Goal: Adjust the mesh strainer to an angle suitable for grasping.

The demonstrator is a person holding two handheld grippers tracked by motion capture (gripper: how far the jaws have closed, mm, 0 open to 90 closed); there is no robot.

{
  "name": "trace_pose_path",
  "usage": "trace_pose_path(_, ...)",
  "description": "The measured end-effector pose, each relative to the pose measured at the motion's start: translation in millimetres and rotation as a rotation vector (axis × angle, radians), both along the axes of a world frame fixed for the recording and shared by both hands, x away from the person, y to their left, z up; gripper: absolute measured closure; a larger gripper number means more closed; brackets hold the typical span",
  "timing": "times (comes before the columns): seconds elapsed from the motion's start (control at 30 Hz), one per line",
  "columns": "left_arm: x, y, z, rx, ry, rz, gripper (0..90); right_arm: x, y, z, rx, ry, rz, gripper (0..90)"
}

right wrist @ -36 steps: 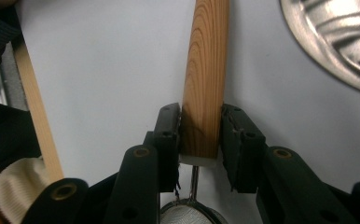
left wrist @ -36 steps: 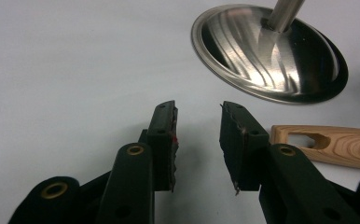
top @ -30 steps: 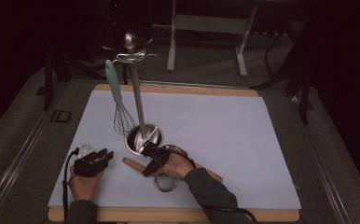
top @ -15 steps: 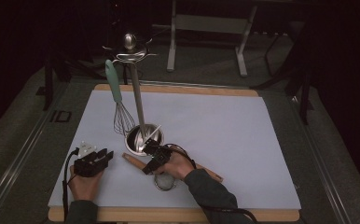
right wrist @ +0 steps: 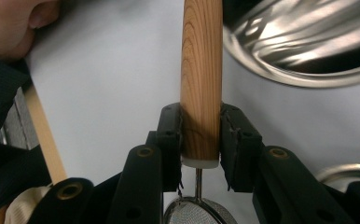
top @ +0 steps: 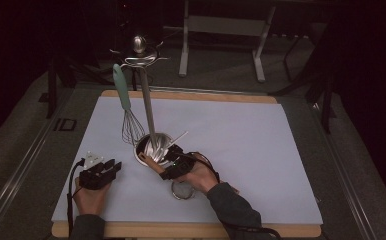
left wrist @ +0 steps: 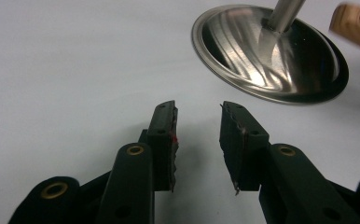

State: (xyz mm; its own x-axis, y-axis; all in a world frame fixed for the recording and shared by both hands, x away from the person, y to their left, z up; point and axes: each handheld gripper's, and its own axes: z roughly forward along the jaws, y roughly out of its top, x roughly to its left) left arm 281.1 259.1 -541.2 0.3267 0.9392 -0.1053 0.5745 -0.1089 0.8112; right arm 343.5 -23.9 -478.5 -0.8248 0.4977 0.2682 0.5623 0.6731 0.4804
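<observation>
Wooden strainer handle (right wrist: 201,79) sits clamped in the right tool (right wrist: 201,140) just near of the utensil stand's steel base (top: 152,146), not yet hung beside the whisk (top: 127,115); the left tool (left wrist: 197,135) rests apart and empty on the desk (top: 281,150).

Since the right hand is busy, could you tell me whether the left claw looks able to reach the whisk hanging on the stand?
Probably yes: the left claw is open and empty, and bare mat lies between it and the whisk, which hangs on the near-left side of the stand.
</observation>
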Motion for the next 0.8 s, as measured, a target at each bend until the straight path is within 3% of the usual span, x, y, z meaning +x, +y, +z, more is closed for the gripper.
trace_pose_path(0.2,0.1,-0.2,-0.1,-0.001,0.001,0.001,66.4,3.8,-14.4,8.1,0.042,-0.014,-0.046,70.7)
trace_pose_path(0.47,0.1,-0.5,-0.2,-0.003,-0.001,0.002,66.2,5.4,-28.7,24.8,0.121,-0.062,-0.066,70.7)
trace_pose_path(0.8,0.2,-0.3,-0.2,-0.002,0.001,0.002,66.2,2.5,-35.5,41.6,0.174,-0.115,-0.084,70.7)
